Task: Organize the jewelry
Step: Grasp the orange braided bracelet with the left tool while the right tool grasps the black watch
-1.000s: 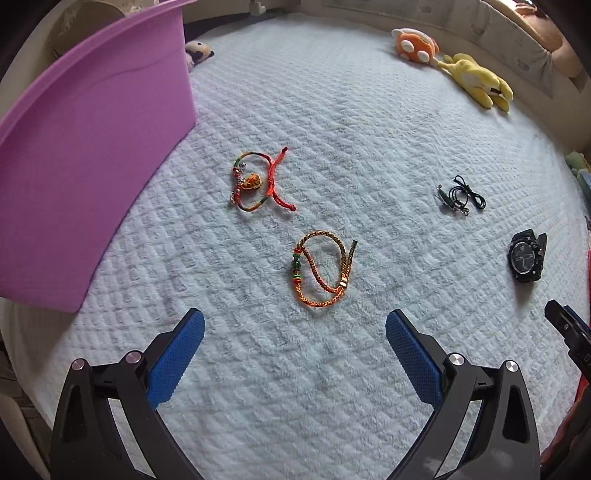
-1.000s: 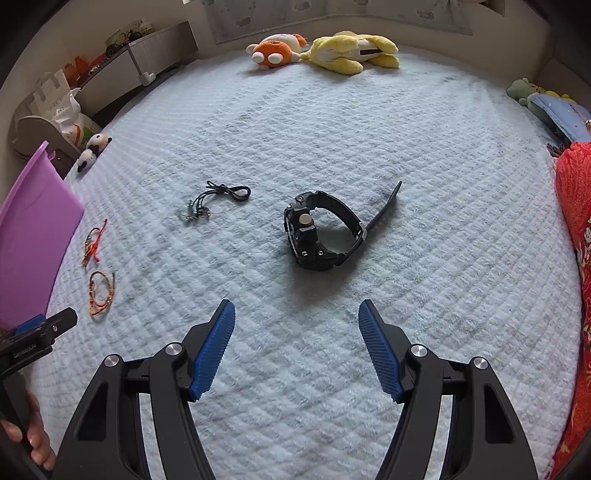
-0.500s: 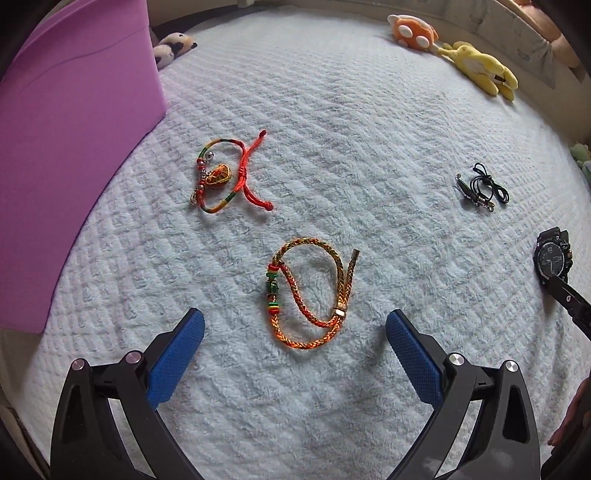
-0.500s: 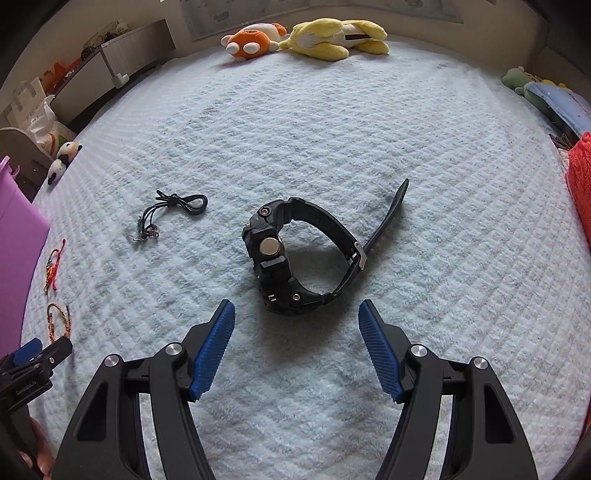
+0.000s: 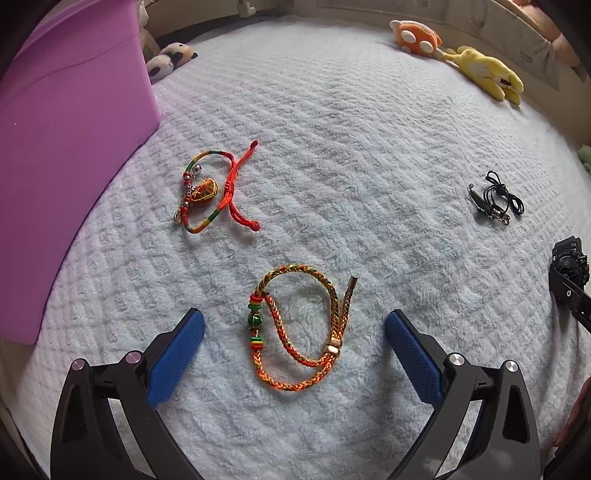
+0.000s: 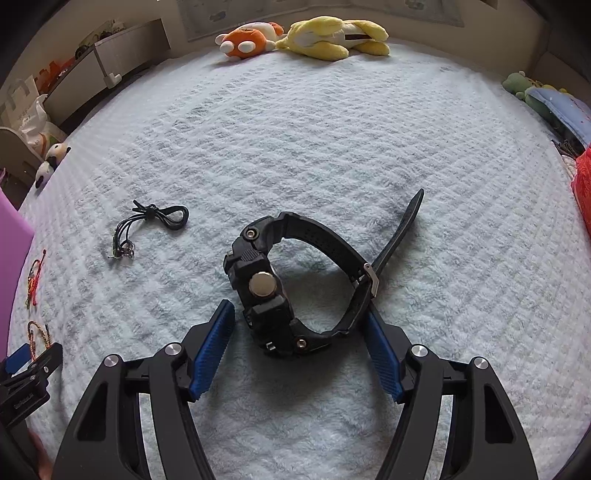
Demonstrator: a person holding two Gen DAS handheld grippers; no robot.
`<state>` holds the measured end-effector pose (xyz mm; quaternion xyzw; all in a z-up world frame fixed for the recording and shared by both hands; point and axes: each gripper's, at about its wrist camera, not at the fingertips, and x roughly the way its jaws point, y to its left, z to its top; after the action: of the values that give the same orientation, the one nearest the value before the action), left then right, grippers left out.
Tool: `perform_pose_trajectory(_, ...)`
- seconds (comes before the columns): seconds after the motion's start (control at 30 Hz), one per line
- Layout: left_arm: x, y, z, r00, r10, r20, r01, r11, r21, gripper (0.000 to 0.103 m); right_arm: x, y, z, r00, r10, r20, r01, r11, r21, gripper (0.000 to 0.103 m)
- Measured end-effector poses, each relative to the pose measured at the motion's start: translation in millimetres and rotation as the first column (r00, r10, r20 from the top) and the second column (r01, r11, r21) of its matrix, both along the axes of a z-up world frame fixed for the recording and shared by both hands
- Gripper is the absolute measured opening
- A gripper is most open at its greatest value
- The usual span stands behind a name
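Observation:
An orange braided bracelet (image 5: pixel 301 332) with green beads lies on the white blanket between the open blue pads of my left gripper (image 5: pixel 294 341). A red cord bracelet (image 5: pixel 214 190) with a charm lies farther off to the left. A black cord charm (image 5: pixel 495 197) lies at right. A black watch (image 6: pixel 291 280) lies on its side, its lower part between the open pads of my right gripper (image 6: pixel 299 341). The watch (image 5: pixel 567 264) also shows at the right edge of the left wrist view.
A purple box (image 5: pixel 62 147) stands at the left. Plush toys, orange (image 6: pixel 247 37) and yellow (image 6: pixel 332 35), lie at the far edge of the blanket. A panda plush (image 5: pixel 168 61) sits by the box. Red fabric (image 6: pixel 583 184) is at right.
Both grippers have moved forward and down. The braided bracelet now lies between the left pads and the watch between the right pads. Both stay open.

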<state>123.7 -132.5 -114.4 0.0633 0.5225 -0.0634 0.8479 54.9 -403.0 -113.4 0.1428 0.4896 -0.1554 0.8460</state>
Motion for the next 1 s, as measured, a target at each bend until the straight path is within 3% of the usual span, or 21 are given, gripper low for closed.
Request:
perform_pose_trajectory(0.13,2,-5,-2,0.999,-0.003,0.033,0.002,1.0,0.017,0.097,1,3,-3,1.0,0.002,0.004,-0.002,1.0,-0.025,0.067)
perform_pose_trajectory(0.23,-1,-7,-1,0.999,0.002,0.039,-0.002,1.0,-0.003,0.091,3,3,-4,1.0,-0.002,0.011,0.002,1.0,-0.02,0.066)
perform_pose_trajectory(0.47,-4,-11,4,1.0,-0.006,0.01,0.006,1.0,-0.021,0.063,7,-3,-4,1.0,-0.005,0.009,0.005,1.0,-0.004,0.063)
perform_pose_trajectory(0.6,-1,-17,8,1.0,-0.007,-0.019,0.008,1.0,0.019,0.029,8,-4,-1,1.0,-0.012,-0.003,0.012,1.0,0.0,0.06)
perform_pose_trajectory(0.7,8,-14,12,0.998,0.023,-0.055,-0.023,1.0,0.006,0.018,6,-5,3,1.0,-0.02,-0.003,0.02,1.0,0.011,0.059)
perform_pose_trajectory(0.8,13,-8,16,0.996,0.035,-0.082,-0.037,0.999,-0.013,0.012,4,-5,7,1.0,-0.021,-0.001,0.021,1.0,0.009,0.059)
perform_pose_trajectory(1.0,9,-8,27,0.996,0.031,-0.088,-0.032,0.999,-0.011,0.01,-4,-4,16,1.0,-0.023,0.011,0.023,1.0,0.014,0.059)
